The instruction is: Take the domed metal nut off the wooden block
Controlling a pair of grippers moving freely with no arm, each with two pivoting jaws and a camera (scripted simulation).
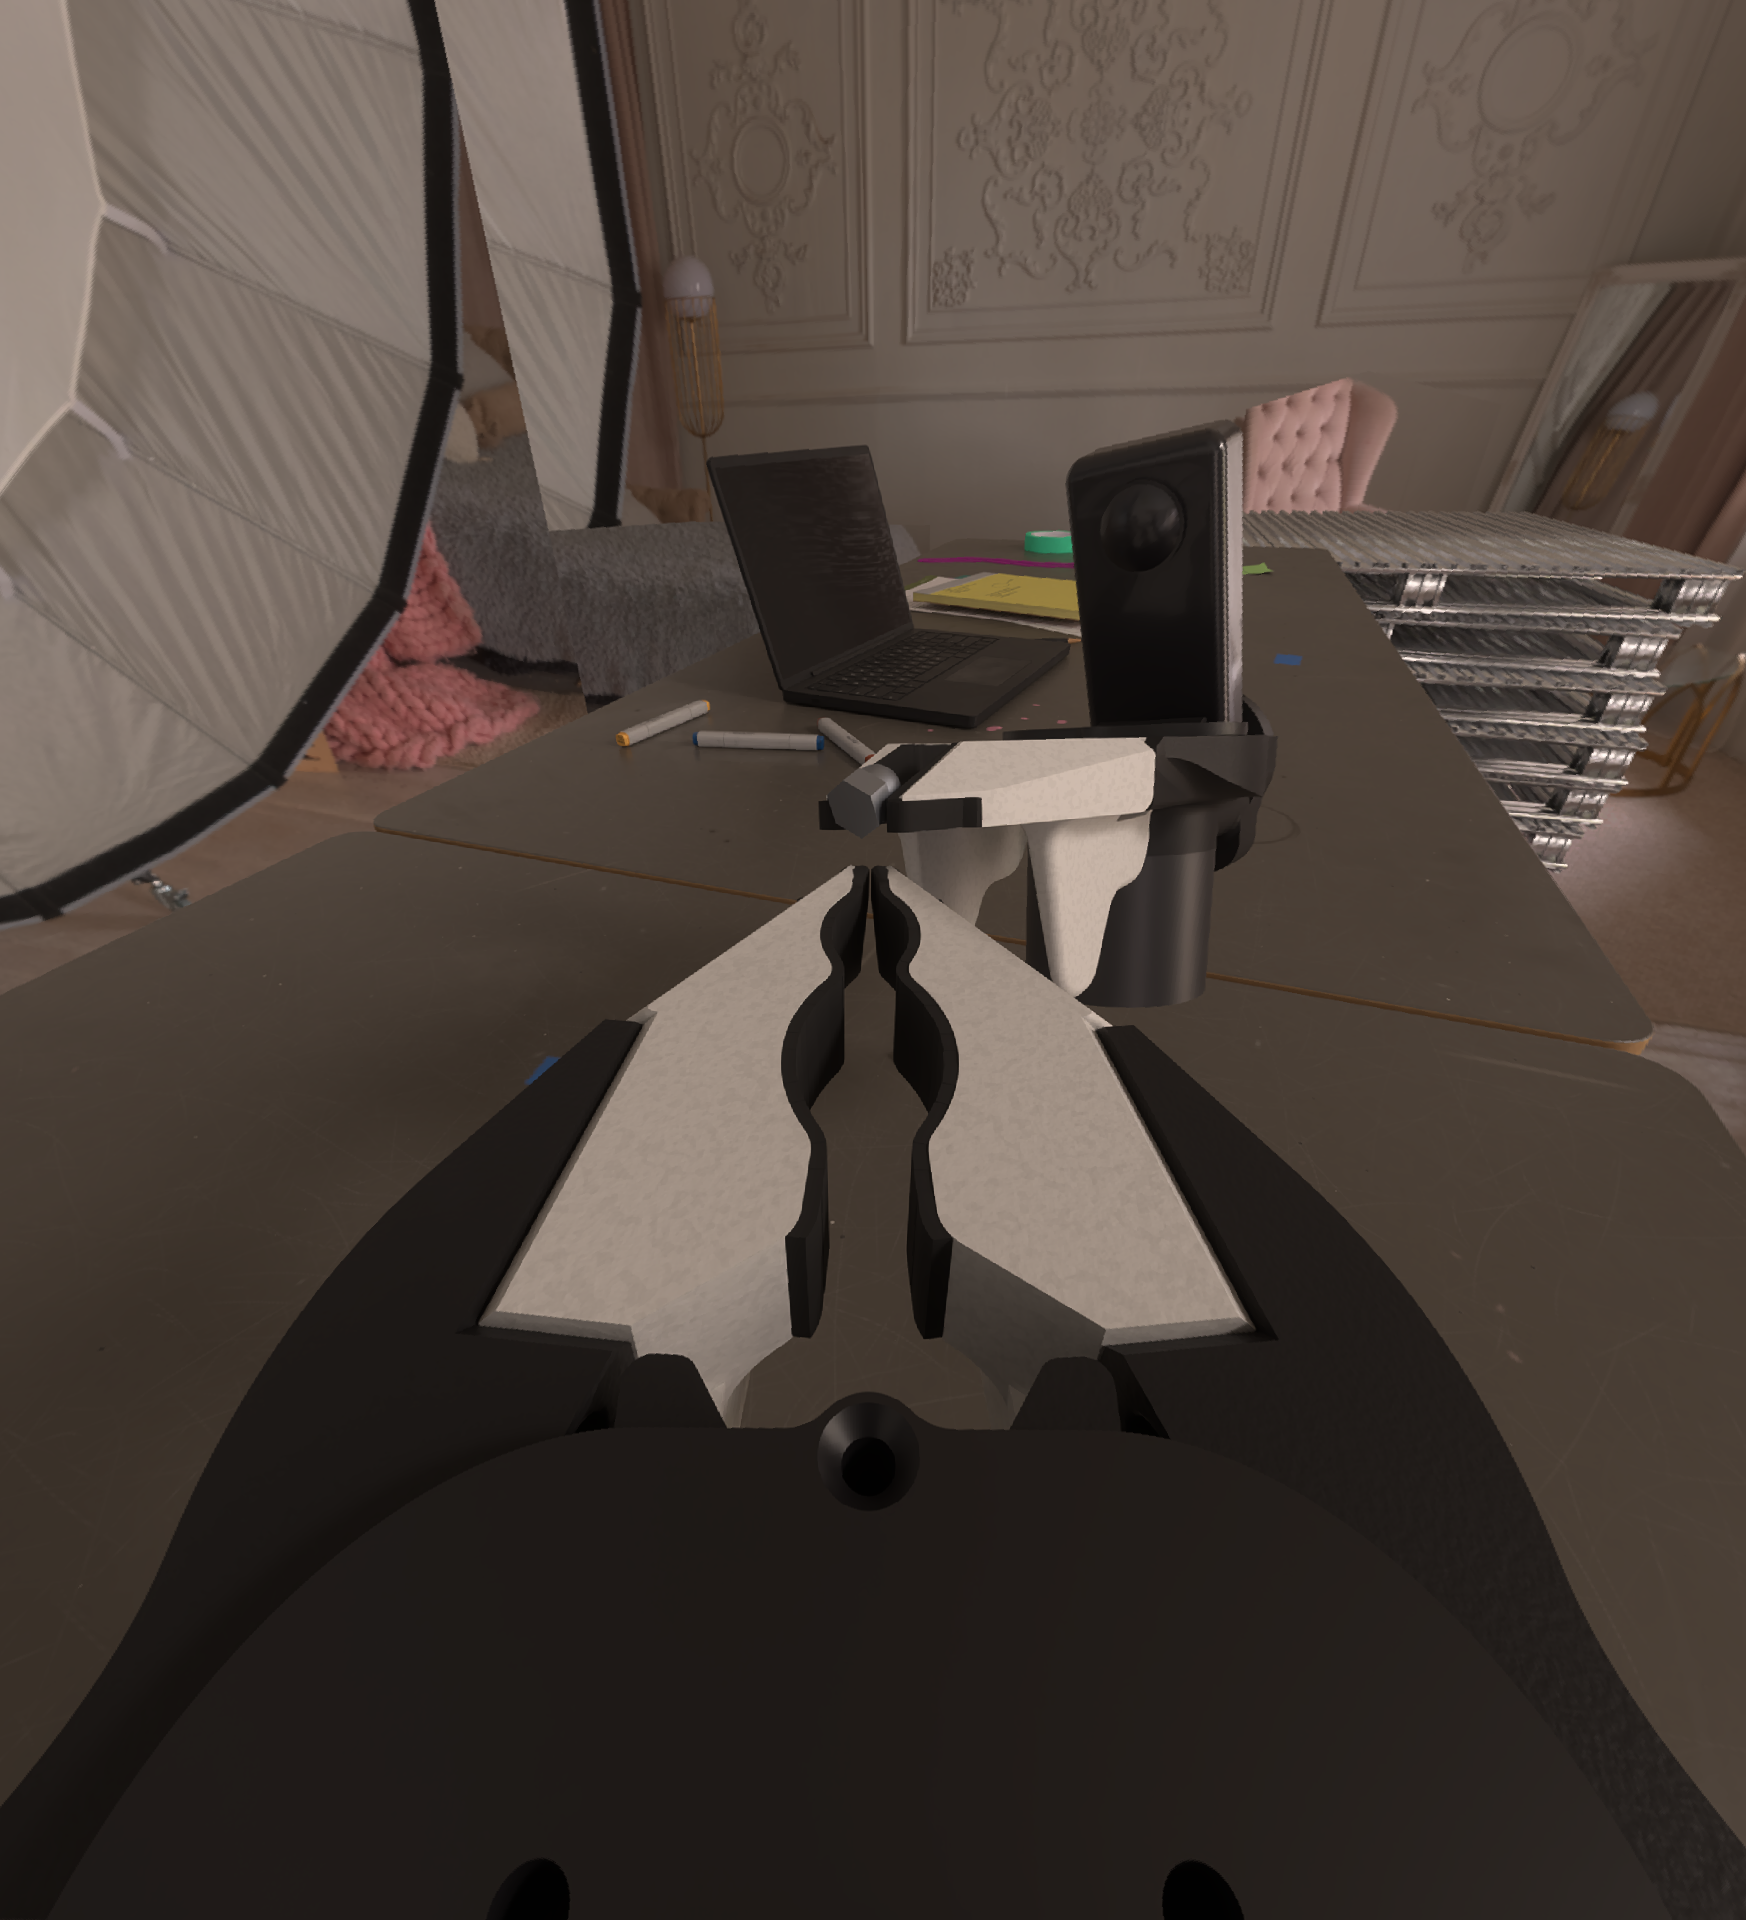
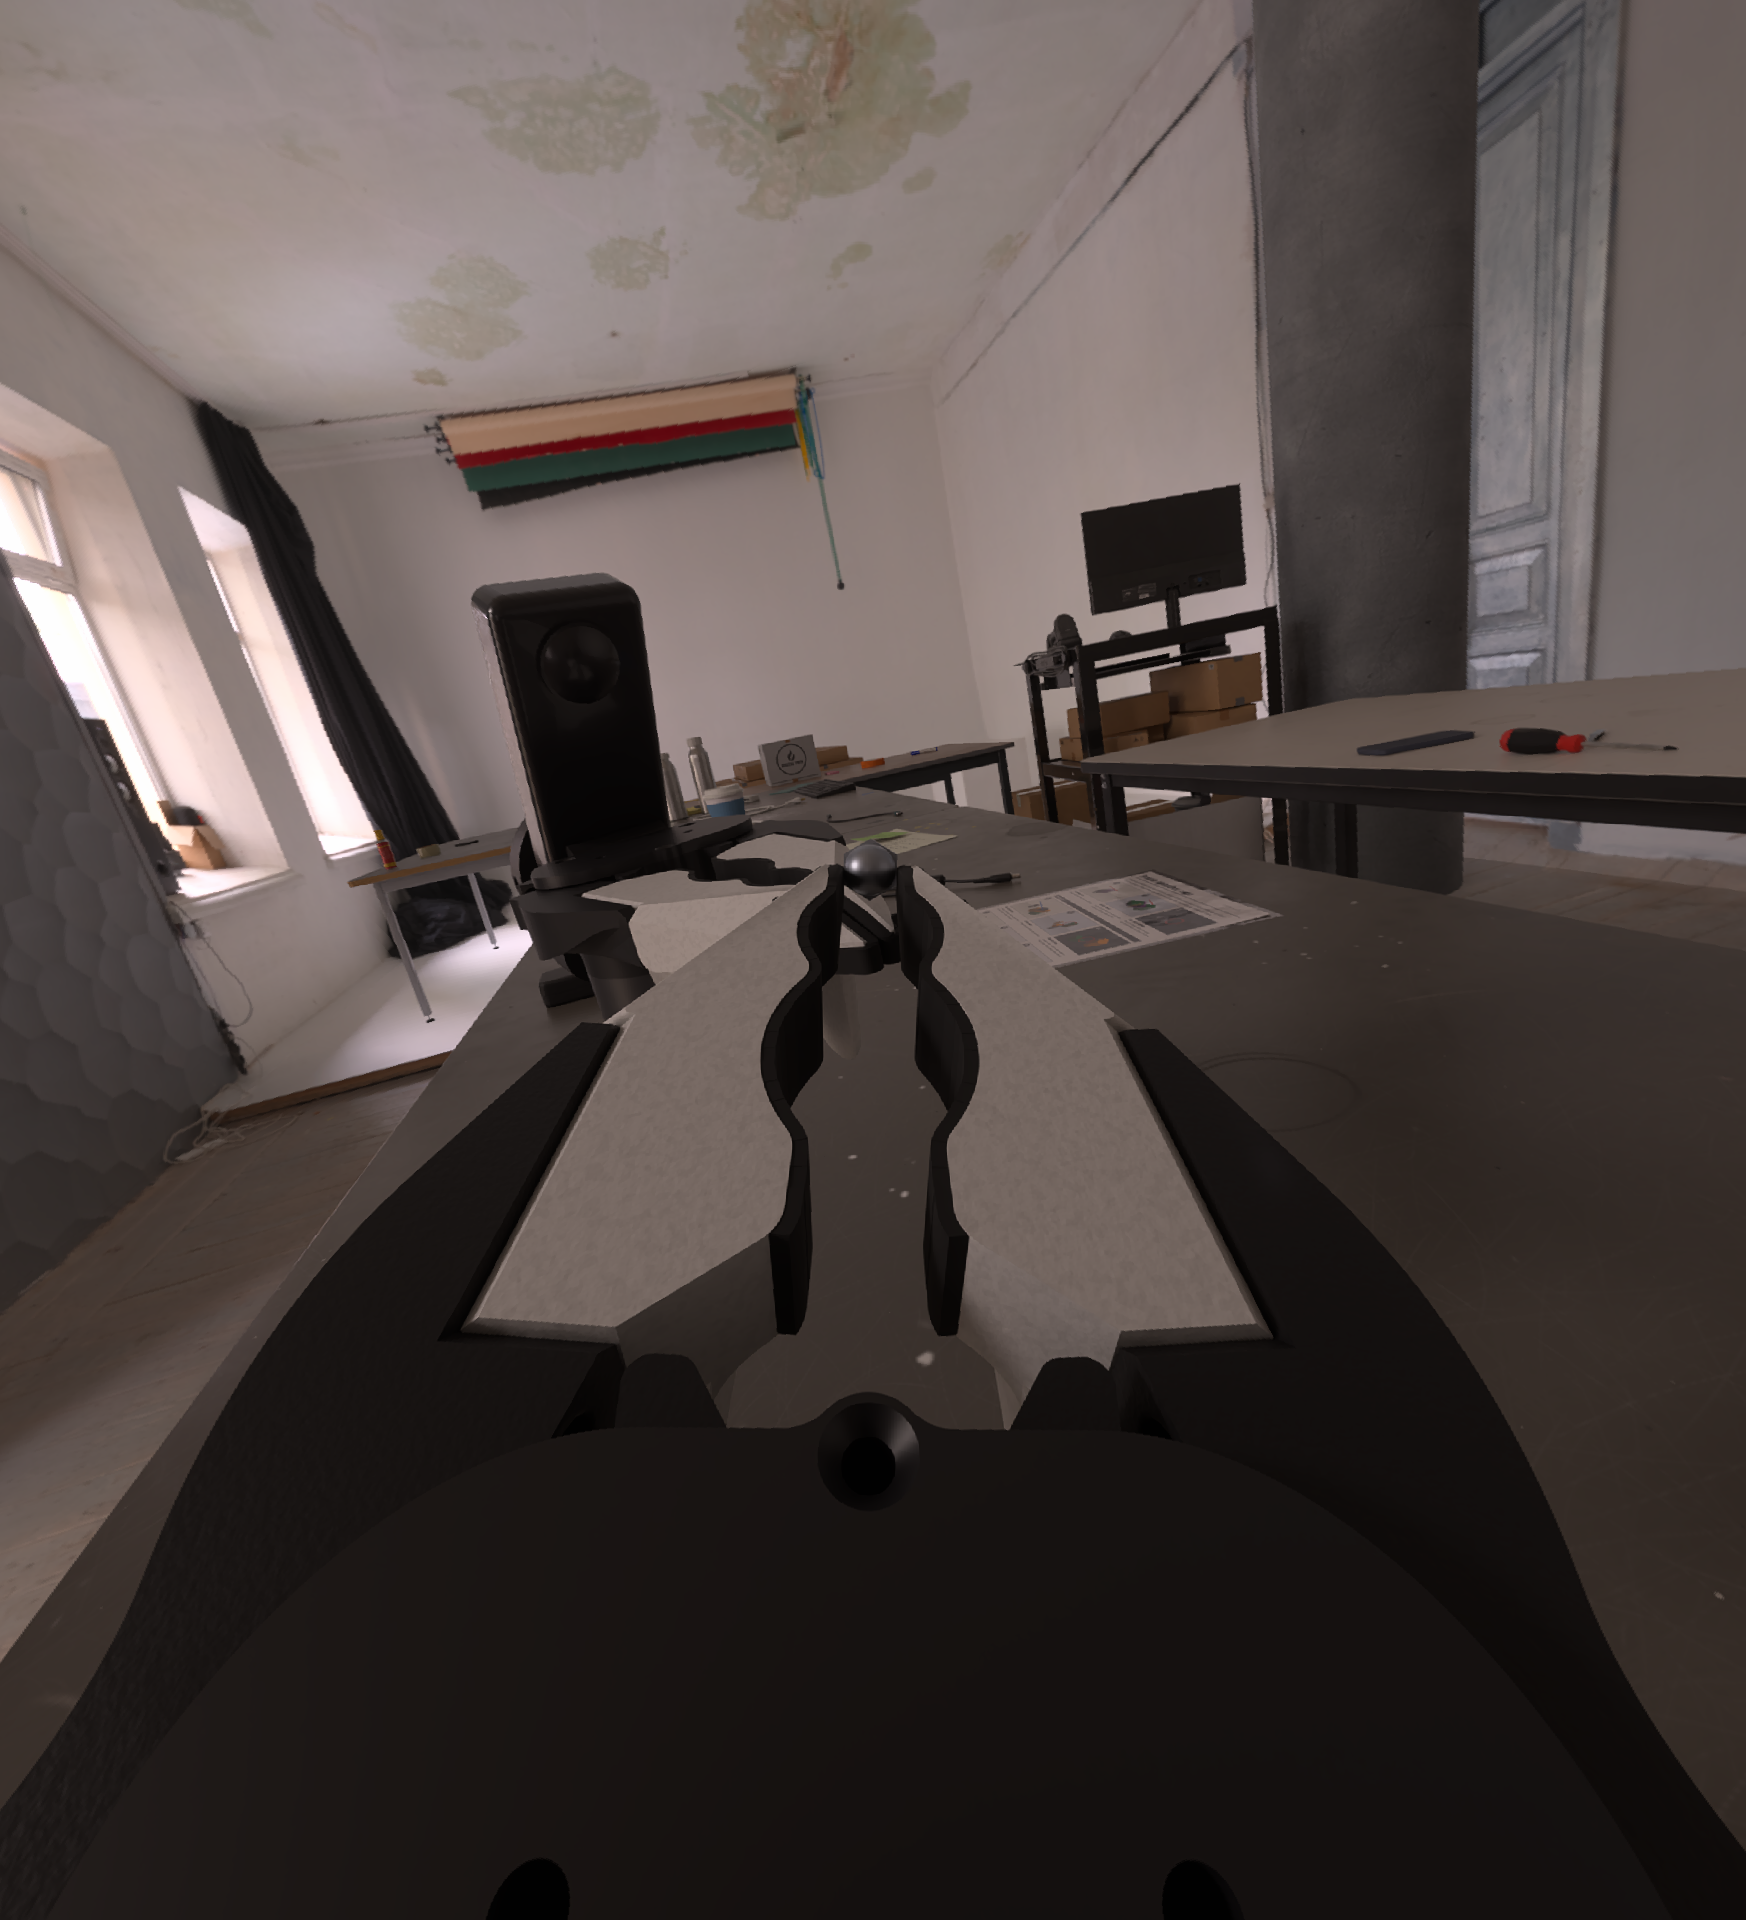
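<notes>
Pinching the domed metal nut [image 2: 869, 868] at their very tips, the right tongs [image 2: 869, 885] are found raised above the dark tabletop [image 2: 1471, 1143]. The nut is held clear of any surface. The wooden block is not seen in either view, so the removal itself is judged complete or nearly so.

The left tongs [image 1: 869, 883] are pressed together with nothing between them. They are pointed toward the right tongs, just beside the held nut.

Risks noted:

1. Slippage. The nut is gripped only at the extreme ends of the tongs, none of it seated in the deeper scalloped recesses. The dome is smooth and rounded. If the grip is loosened or the tongs are swung sharply, the nut could be squeezed outward and lost.

2. Collision. The two sets of tongs are close together. If either is advanced without the other being cleared, the nut could be struck and knocked free.

3. Loss after a drop. Nothing is placed beneath to catch the nut. If it is released at this height, it is expected to bounce or roll across the tabletop, possibly over the edge.

How firmly the nut is clamped cannot be told from the views.
</notes>
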